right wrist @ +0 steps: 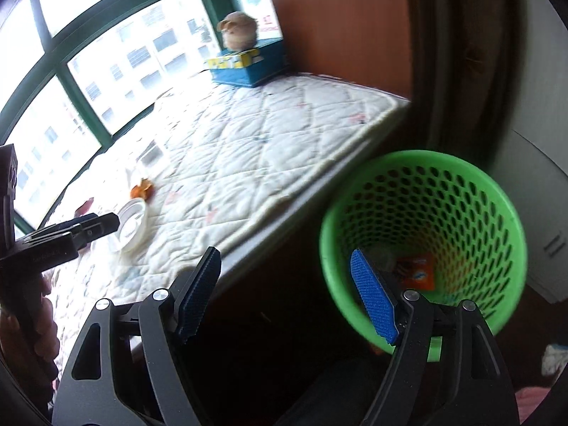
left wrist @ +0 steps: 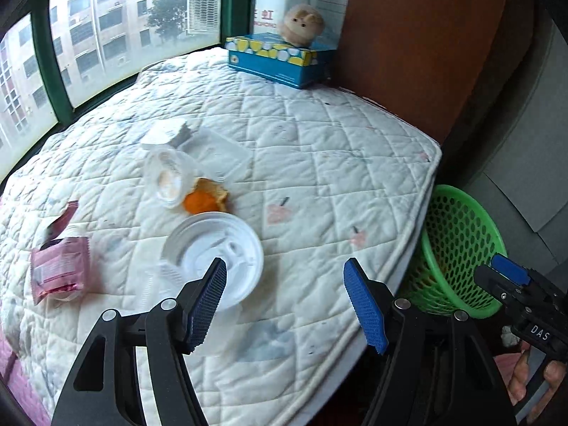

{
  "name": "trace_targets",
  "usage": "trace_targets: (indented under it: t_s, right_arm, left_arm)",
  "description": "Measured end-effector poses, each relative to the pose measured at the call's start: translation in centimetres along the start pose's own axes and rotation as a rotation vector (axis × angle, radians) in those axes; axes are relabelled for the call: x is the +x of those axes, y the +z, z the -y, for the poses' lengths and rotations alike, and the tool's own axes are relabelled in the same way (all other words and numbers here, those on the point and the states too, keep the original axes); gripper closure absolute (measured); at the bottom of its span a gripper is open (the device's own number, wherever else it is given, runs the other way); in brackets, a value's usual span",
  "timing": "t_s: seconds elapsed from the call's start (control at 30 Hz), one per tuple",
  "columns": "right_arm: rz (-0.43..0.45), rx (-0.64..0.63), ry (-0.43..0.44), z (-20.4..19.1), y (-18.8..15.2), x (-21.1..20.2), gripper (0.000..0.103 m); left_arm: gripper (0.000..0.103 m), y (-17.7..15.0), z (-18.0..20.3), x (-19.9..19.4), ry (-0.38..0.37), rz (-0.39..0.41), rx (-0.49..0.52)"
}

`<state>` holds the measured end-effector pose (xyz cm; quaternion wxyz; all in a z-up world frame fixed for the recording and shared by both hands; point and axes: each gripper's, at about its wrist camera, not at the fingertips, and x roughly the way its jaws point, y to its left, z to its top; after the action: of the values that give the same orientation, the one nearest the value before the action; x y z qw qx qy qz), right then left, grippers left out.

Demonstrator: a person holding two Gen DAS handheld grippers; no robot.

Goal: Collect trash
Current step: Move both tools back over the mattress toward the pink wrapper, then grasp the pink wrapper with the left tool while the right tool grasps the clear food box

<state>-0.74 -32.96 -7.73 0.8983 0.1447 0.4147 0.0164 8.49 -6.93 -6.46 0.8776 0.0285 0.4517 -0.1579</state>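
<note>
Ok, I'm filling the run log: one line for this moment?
left claw open over white lid | right claw open, empty | orange wrapper in green basket

green basket (left wrist: 458,248) lower half hidden behind mattress (left wrist: 319,163) edge; orange wrapper (right wrist: 415,269) inside basket blurred, print unreadable; pink packet (left wrist: 58,264) label too smeared to read

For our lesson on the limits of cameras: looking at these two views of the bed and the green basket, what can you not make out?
- Basket contents: right view, an orange wrapper shows, the rest hides behind the right gripper.
- Basket base: left view, cut off by the bed edge.
- Pink packet print: left view, blurred.
- Clear containers: left view, blurred; count unclear.
</note>
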Motion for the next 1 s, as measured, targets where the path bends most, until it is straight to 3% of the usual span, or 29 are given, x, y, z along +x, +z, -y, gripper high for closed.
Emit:
trace_targets:
  t_s: [0.33,0.47,0.73,1.0]
  right_arm:
    - [-0.058,-0.138,0.077,-7.0,0.1,2.7,0.027]
    - [-0.078,-0.196,0.104,-9.7,0.1,3.7,0.027]
    - [-0.108,-0.272,0.157,-14.2,0.6,5.2,0.027]
    - [-0.132,-0.366,0.202,-18.5,0.7,6.6,0.027]
  left_arm:
    - [0.027,-1.1,-11.2,-2.1,0.179,0.008,-0.075]
    - [0.026,-1.9,-16.4,-2.7,0.220,0.007,-0.163]
    - [0.026,-3.3,-25.5,-2.8,0.217,-0.010,-0.370]
    - [0.026,-3.9,-29.5,-0.6,0.156,-0.055,-0.449]
